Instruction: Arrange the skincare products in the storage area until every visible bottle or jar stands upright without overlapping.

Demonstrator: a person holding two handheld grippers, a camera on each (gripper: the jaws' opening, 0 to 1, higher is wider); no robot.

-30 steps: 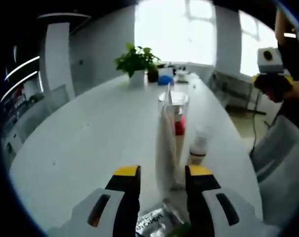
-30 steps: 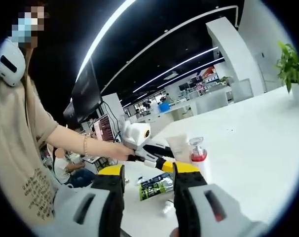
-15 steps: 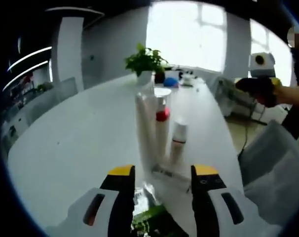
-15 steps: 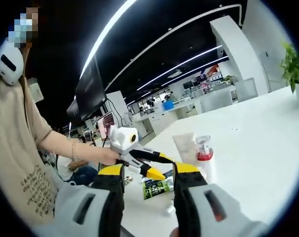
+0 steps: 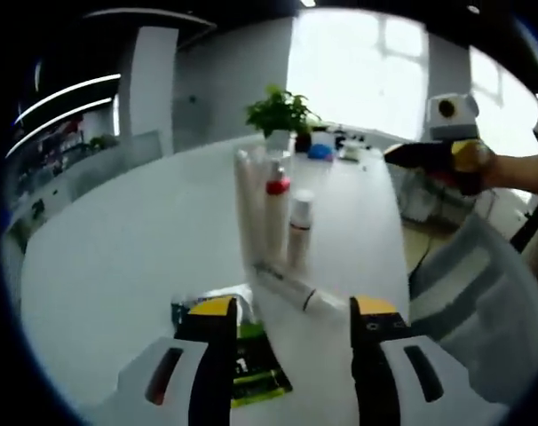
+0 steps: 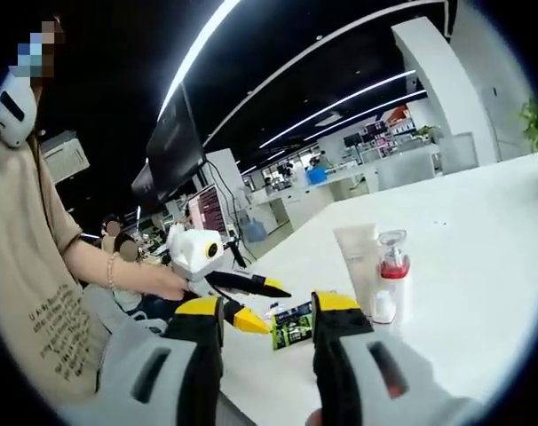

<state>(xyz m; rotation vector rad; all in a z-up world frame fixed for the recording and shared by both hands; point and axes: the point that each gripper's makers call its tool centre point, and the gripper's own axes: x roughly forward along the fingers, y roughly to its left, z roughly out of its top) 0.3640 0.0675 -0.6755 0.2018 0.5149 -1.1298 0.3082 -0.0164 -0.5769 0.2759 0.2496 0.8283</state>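
Both the left gripper [image 5: 291, 324] and the right gripper [image 6: 267, 315] were spread wide, empty. Three bottles [image 5: 267, 213] stood upright mid-table [image 5: 118, 257] — one tube [image 5: 291, 288] lay flat beside them.

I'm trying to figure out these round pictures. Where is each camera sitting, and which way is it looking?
Left gripper view: rides the left gripper, looking along the white table toward the windows; the right gripper and a hand show.
Right gripper view: rides the right gripper, looking back at the person's shirt and arm.
Shared: the red-capped bottle and the white tube.
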